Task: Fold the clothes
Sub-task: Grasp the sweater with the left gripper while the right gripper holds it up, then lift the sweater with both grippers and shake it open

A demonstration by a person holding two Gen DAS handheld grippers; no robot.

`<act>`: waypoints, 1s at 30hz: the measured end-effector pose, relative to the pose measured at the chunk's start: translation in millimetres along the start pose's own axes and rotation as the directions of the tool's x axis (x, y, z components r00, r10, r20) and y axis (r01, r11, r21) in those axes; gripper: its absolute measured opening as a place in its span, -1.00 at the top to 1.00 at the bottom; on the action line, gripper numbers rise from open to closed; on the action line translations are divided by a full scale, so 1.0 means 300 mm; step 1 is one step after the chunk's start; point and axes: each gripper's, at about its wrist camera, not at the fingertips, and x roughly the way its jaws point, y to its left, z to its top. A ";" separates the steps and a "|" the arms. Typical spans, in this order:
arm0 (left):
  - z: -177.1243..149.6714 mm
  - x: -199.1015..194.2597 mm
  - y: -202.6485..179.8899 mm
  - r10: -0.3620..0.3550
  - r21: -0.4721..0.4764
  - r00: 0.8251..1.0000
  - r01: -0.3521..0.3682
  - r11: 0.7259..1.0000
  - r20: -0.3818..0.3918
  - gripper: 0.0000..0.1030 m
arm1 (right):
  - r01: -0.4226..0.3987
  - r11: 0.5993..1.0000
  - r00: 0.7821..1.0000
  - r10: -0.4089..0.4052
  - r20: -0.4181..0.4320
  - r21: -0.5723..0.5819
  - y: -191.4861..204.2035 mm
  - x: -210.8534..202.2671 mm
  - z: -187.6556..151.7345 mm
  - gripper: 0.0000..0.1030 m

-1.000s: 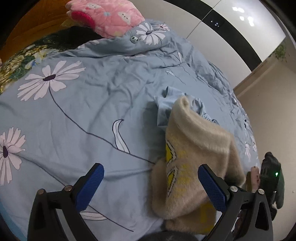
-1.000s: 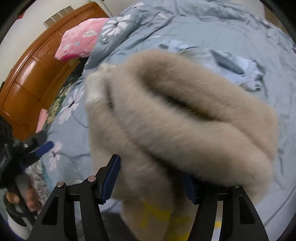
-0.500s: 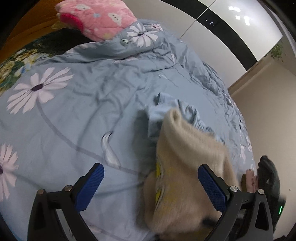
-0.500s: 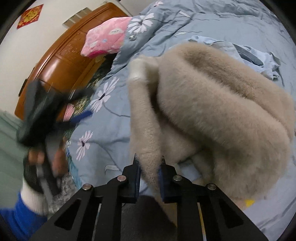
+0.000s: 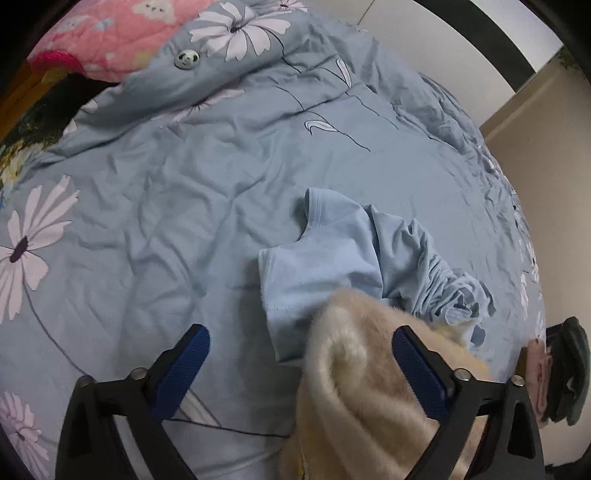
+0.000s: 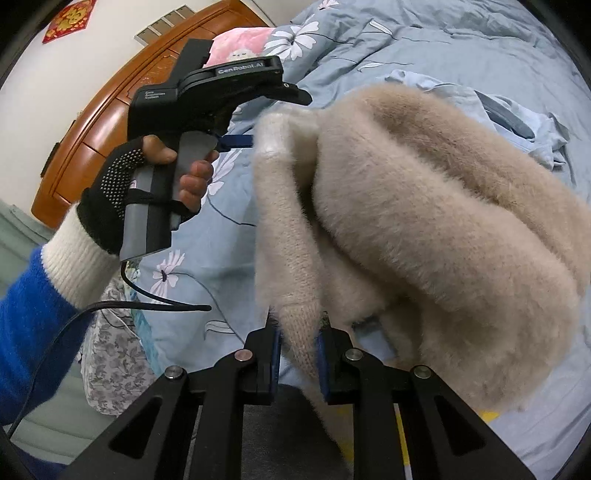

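Note:
A fuzzy beige sweater hangs bunched above the bed. My right gripper is shut on its knitted edge, and both blue pads press the fabric. In the left wrist view the sweater reaches up between the fingers of my left gripper, close to the right pad. That gripper's jaws are closing, but its pads do not press the sweater. A crumpled light blue T-shirt lies on the bed just beyond the sweater; it also shows in the right wrist view.
The bed has a wrinkled blue daisy-print cover. A pink pillow and a wooden headboard are at its far end. A gloved hand with a blue sleeve holds the left gripper's handle. A pale wall borders the bed's right side.
My right gripper has shut on the sweater's edge and holds it up. The left gripper has swung over to the sweater, which now sits between its fingers, and its jaws have narrowed a little.

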 end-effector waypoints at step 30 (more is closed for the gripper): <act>-0.106 -0.325 -0.015 -0.277 -0.017 0.956 0.280 0.960 0.095 0.61 | 0.309 0.951 0.932 -0.302 0.201 -0.005 0.170 -0.354 -0.043 0.73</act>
